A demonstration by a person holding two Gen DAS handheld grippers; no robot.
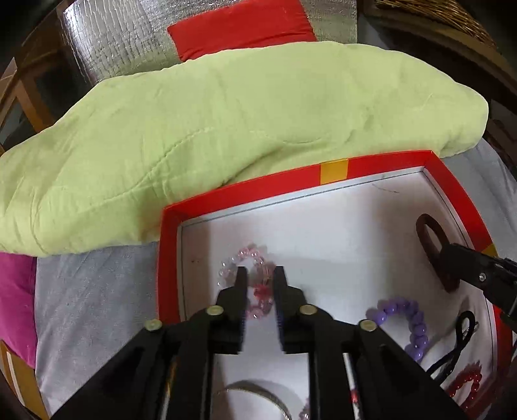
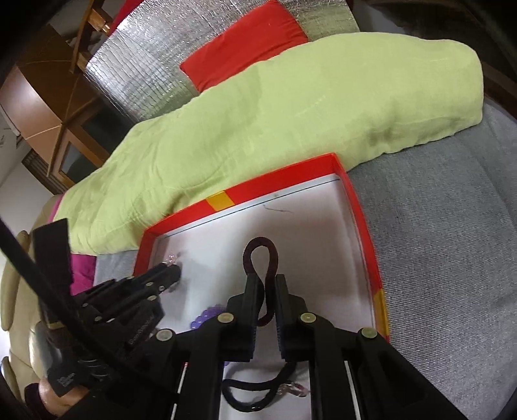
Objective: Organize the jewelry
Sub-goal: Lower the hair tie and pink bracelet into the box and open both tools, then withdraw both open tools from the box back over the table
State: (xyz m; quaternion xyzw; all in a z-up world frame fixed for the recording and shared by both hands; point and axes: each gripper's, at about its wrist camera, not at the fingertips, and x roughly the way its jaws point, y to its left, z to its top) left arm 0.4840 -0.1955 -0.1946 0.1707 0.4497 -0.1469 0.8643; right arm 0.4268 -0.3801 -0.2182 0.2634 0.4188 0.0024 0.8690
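Observation:
A red box (image 1: 371, 164) with a white floor holds the jewelry. My left gripper (image 1: 260, 275) is open over a pink bead bracelet (image 1: 255, 255) near the box's far left corner, fingers either side of it. My right gripper (image 2: 265, 281) is shut on a dark brown hair tie (image 2: 258, 248), held above the box floor; it also shows in the left wrist view (image 1: 429, 245). A purple bead bracelet (image 1: 410, 323), a black cord (image 1: 458, 342), a red bead bracelet (image 1: 465, 387) and a silver bangle (image 1: 258, 392) lie in the box.
A light green quilt (image 1: 194, 129) lies just behind the box (image 2: 365, 219). The box rests on grey fabric (image 2: 452, 258). A red cushion (image 1: 242, 29) and silver foil mat (image 1: 113, 42) are farther back. A magenta cloth (image 1: 16, 297) is at the left.

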